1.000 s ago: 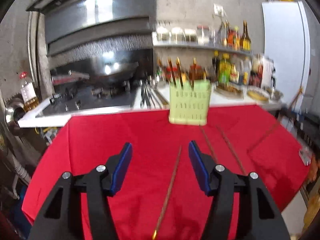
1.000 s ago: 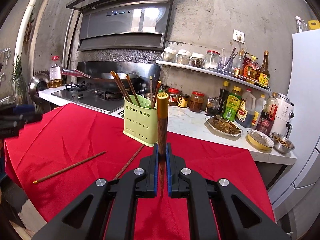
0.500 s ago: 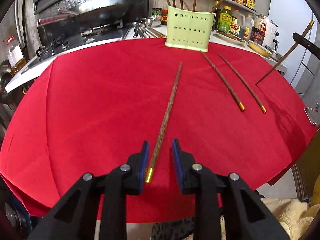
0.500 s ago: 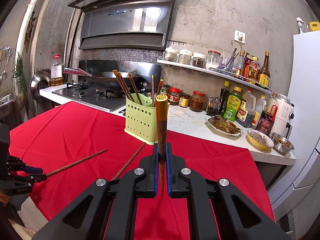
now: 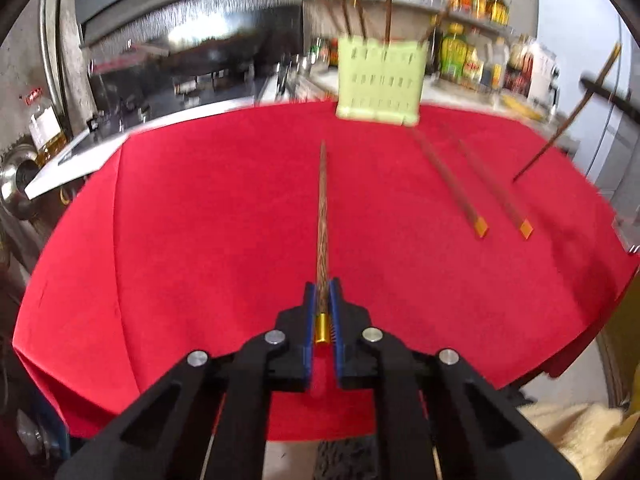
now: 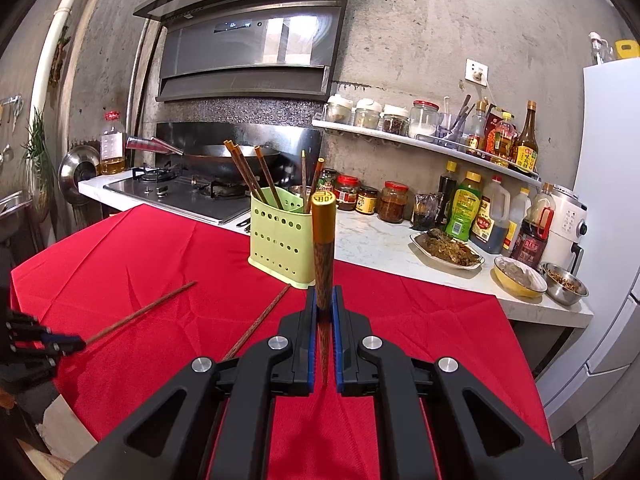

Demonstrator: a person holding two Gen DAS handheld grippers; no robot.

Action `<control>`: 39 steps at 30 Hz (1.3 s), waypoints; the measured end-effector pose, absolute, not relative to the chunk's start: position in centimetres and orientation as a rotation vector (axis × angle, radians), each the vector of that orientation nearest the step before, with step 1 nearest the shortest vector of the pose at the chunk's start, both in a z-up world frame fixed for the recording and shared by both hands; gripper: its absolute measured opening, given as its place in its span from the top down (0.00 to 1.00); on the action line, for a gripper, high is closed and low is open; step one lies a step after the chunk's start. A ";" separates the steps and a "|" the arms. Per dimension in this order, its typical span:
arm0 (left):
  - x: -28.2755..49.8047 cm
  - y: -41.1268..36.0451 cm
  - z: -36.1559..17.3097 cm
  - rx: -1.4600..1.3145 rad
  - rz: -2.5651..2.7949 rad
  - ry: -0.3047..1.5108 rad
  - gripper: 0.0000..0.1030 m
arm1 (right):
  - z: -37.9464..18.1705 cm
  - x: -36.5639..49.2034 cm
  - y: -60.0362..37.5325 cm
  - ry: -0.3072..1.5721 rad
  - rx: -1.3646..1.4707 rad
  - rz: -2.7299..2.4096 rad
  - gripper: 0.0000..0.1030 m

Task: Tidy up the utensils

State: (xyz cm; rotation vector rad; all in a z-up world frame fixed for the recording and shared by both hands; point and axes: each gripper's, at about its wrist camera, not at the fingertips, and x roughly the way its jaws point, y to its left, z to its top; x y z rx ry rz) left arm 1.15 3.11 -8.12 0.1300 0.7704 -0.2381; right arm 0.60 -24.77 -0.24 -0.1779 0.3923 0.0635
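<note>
A wooden chopstick with a gold end (image 5: 322, 208) lies on the red cloth (image 5: 200, 220), pointing at the pale green holder (image 5: 378, 80). My left gripper (image 5: 322, 288) has its jaws closing, and its blue pads press on that chopstick's gold end. Two more chopsticks (image 5: 448, 184) (image 5: 494, 192) lie to the right. My right gripper (image 6: 323, 292) is shut on an upright gold-capped chopstick (image 6: 323, 240), in front of the holder (image 6: 280, 240), which has several chopsticks in it. The left gripper (image 6: 76, 345) shows at the left edge of the right wrist view.
Behind the cloth stand a gas stove with a wok (image 6: 236, 156), a white counter (image 6: 380, 244) with jars, sauce bottles, a plate of food (image 6: 448, 246) and bowls (image 6: 520, 282). A white fridge (image 6: 612, 200) stands at the right. The cloth's near edge drops off below.
My left gripper came down onto the cloth and its jaws narrowed from wide apart to gripping the chopstick's gold end. The right gripper and its chopstick stayed still.
</note>
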 end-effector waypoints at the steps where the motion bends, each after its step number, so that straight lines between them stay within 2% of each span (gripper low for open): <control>1: 1.1 3.0 -7.3 0.129 -0.241 0.745 0.93 | -0.2 0.5 -24.9 0.393 -0.175 0.063 0.93; 14: 1.2 0.3 3.7 0.136 -0.305 0.448 0.94 | 0.0 0.7 -25.3 0.395 -0.160 0.060 0.93; 24: 4.7 -1.5 7.4 0.138 -0.370 0.413 0.94 | 0.1 1.0 -25.5 0.395 -0.154 0.060 0.93; 30: 7.2 -2.6 7.2 0.135 -0.374 0.400 0.94 | 0.3 1.9 -25.7 0.392 -0.140 0.063 0.93; 39: 9.7 -3.2 0.4 0.173 -0.368 0.612 0.94 | 0.6 3.3 -25.5 0.389 -0.144 0.072 0.93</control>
